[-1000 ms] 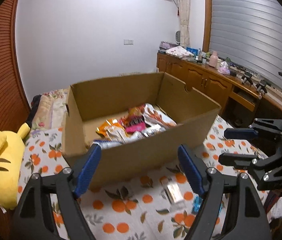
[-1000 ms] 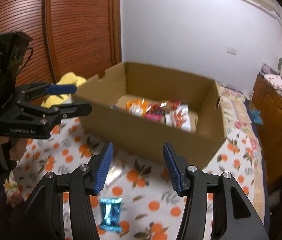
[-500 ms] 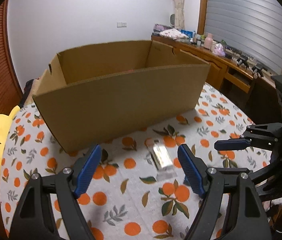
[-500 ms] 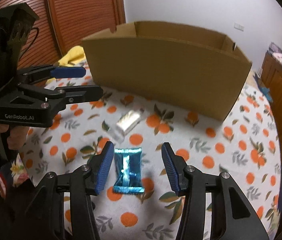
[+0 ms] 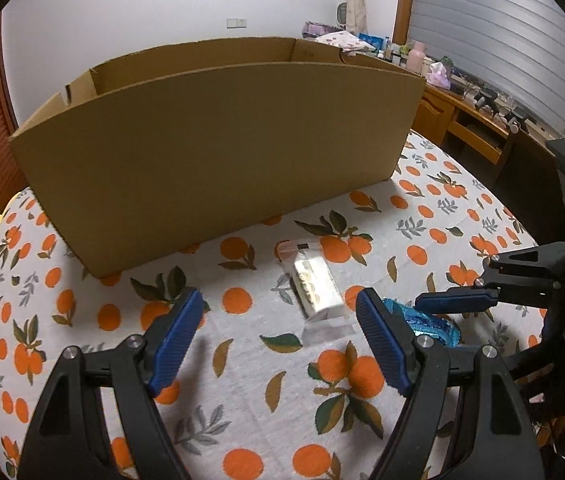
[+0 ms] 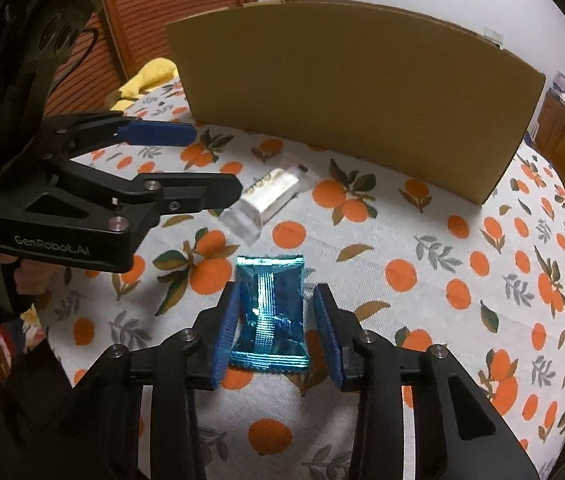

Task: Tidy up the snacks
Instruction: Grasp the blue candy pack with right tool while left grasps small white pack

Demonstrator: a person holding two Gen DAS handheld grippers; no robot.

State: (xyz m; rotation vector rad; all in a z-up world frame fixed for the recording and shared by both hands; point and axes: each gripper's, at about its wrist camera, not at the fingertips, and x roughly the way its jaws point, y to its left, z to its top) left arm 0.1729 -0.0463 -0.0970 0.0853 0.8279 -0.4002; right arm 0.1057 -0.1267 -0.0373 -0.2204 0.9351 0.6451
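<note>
Though box (image 5: 218,152) hides contents, right jaws closing around blue packet (image 6: 270,312); left jaws wide.

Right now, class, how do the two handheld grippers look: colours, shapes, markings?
Both the left gripper and right gripper are black angular frames with silver bolts and ribbed blue fingers. The left one's body reads "GenRobot.AI" in the right wrist view, with a thin black cable behind.
</note>
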